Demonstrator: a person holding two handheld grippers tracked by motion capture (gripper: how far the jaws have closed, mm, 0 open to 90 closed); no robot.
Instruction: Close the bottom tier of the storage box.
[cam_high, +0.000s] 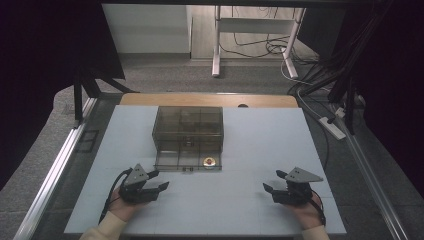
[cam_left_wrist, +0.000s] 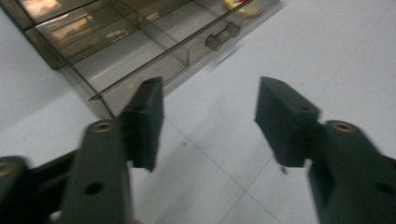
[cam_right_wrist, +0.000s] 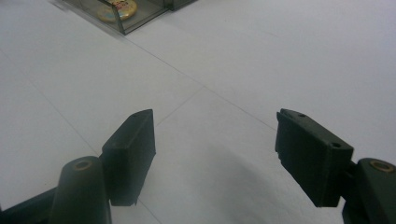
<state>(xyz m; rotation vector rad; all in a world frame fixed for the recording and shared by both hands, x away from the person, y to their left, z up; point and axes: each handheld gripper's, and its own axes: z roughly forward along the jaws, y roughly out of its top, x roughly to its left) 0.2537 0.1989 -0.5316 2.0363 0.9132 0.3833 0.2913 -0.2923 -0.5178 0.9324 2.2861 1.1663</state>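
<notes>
A smoky see-through drawer box (cam_high: 188, 122) stands mid-table, its lower drawer (cam_high: 170, 161) pulled out toward me. A small round yellow and red item (cam_high: 209, 161) lies in the drawer's right compartment; it also appears in the left gripper view (cam_left_wrist: 247, 5) and the right gripper view (cam_right_wrist: 116, 9). My left gripper (cam_high: 161, 180) rests on the table just left of the drawer front, open with only table between its jaws (cam_left_wrist: 210, 107). My right gripper (cam_high: 273, 181) rests to the right, apart from the drawer, open and empty (cam_right_wrist: 215, 130). The drawer's handle (cam_left_wrist: 223, 35) faces me.
The white table top (cam_high: 260, 145) stretches between and behind the grippers. A wooden strip (cam_high: 210, 99) runs along its far edge. Metal rails (cam_high: 55, 170) flank the table. Beyond it stand a white frame's legs (cam_high: 216, 55) and loose cables (cam_high: 320, 75).
</notes>
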